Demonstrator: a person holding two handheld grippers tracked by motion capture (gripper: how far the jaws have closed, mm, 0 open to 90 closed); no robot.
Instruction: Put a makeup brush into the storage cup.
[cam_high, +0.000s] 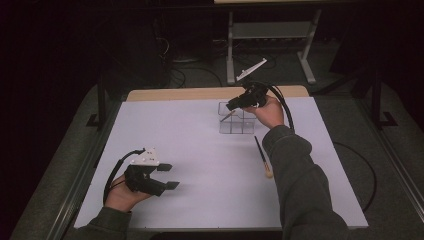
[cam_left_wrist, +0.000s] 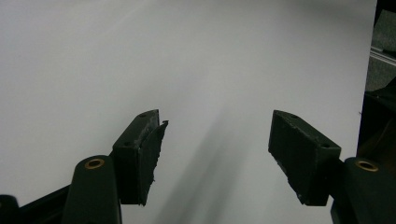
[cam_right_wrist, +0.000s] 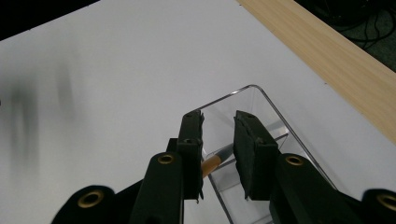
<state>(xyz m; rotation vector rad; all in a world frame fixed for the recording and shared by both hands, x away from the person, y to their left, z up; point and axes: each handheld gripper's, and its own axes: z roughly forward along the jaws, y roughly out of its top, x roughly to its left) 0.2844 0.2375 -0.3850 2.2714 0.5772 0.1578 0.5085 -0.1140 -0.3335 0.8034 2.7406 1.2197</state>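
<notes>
Hovering my right tongs (cam_right_wrist: 218, 156) over the clear box (cam_right_wrist: 275, 121), I see a brush (cam_right_wrist: 215, 161) between their parted jaws, untouched; my left tongs (cam_left_wrist: 215, 156) hang released over the bench (cam_left_wrist: 140, 56).

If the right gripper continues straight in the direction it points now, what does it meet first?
Probably the clear compartment box: the right gripper points down into it, with a brush between its jaws. Depth is hard to judge.
</notes>
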